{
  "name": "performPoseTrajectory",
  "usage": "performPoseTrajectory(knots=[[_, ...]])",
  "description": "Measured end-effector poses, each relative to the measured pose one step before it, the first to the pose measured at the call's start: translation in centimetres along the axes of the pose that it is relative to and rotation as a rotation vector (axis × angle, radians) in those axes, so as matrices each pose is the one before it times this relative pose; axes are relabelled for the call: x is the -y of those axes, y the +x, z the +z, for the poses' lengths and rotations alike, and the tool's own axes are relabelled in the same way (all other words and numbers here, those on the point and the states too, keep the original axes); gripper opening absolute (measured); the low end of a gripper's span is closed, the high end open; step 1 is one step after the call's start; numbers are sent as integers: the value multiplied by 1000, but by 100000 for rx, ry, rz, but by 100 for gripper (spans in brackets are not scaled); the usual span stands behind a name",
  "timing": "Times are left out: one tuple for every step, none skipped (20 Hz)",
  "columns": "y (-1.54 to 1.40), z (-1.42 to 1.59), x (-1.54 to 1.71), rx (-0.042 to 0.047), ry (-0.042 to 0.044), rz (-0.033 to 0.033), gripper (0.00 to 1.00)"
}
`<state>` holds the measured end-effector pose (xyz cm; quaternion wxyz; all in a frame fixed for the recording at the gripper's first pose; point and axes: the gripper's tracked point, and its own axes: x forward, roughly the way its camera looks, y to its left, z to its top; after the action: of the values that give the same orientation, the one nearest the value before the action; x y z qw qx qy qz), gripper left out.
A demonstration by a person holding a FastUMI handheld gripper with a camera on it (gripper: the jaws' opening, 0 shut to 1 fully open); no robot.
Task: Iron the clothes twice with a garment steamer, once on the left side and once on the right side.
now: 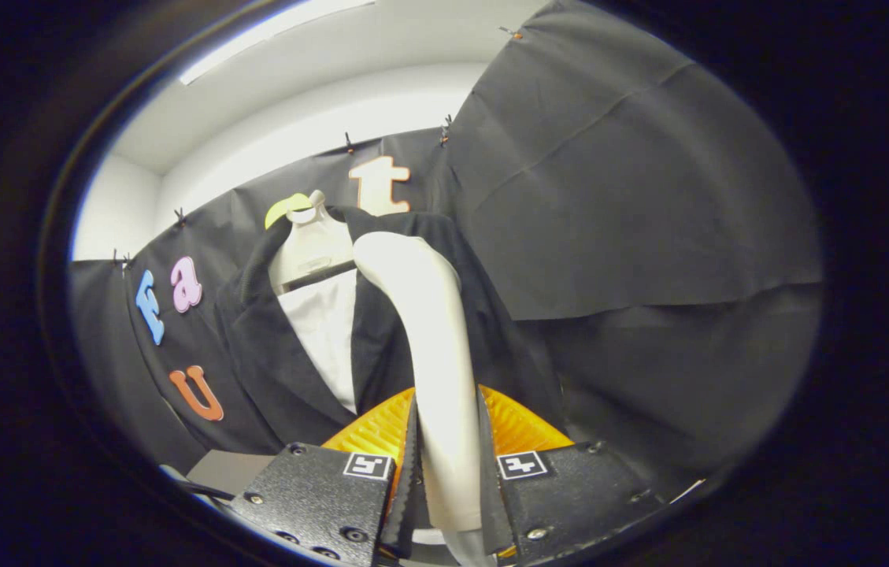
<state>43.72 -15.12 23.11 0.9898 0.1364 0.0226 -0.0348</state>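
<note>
No readable text stands on anything here; the two square marker tags (369, 465) carry only coded patterns.

The garment steamer (436, 370) hides a strip of the black jacket (279, 362) behind it, and its head seems turned away (face unseen). Its lower handle disappears between the jaws. The jacket's hem is cut off below.

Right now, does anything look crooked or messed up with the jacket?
Nothing stands out. The dark jacket hangs open on its white hanger form over a white shirt, with no damage or spill to see. The fingers are shut on the white steamer, which rises upright between them.
</note>
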Motion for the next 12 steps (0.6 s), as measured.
performPoseTrajectory(knots=[[747, 256, -307, -88, -769, 235, 36], [767, 33, -224, -227, -1121, -517, 36], [763, -18, -2, -60, -1203, -776, 36], [587, -163, -66, -297, -844, -742, 36], [509, -340, -59, -449, -764, -440, 36], [347, -486, 51, -733, -883, -681, 36], [181, -422, 126, -486, -1351, -926, 36], [77, -395, 52, -547, -1165, -870, 36], [11, -353, 77, -424, -1218, -548, 36], [111, -245, 12, -209, -1182, -537, 36], [25, -417, 93, -183, -1700, -725, 36], [103, -434, -64, -174, -1709, -622, 36]])
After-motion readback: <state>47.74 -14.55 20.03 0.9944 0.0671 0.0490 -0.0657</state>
